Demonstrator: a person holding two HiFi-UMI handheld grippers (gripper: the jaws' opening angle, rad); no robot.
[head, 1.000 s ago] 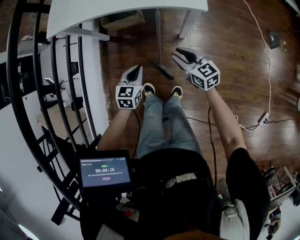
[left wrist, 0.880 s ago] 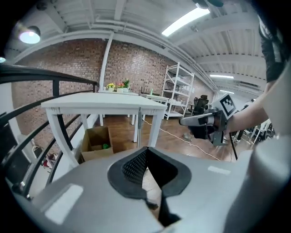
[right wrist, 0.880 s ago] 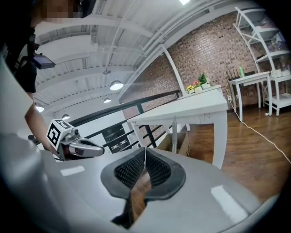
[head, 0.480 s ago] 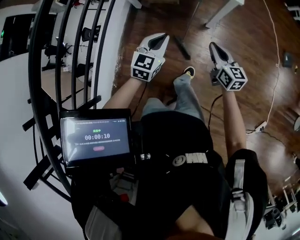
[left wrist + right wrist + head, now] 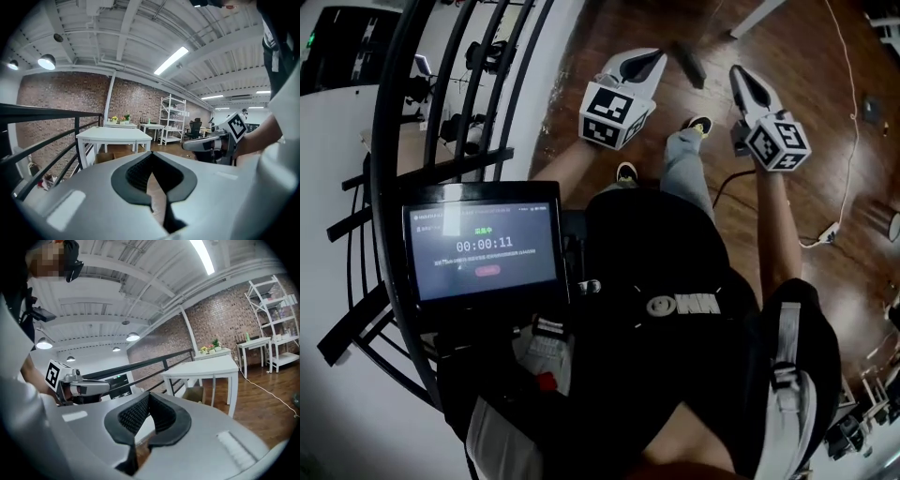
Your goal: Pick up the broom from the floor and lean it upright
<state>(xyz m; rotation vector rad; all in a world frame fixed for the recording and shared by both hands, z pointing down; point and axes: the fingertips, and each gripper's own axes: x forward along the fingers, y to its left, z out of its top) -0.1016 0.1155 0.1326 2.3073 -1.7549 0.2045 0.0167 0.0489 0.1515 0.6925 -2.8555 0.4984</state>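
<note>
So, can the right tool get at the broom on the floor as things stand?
Probably not yet. The right tool is shut and points out across the room, well above the broom lying on the floor ahead. Nothing blocks the way; it must lower and open.

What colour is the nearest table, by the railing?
White, top and legs. The table shows best in the left gripper view.

Left hand-held gripper [image 5: 649,60] and right hand-held gripper [image 5: 739,75] closed, empty
</note>
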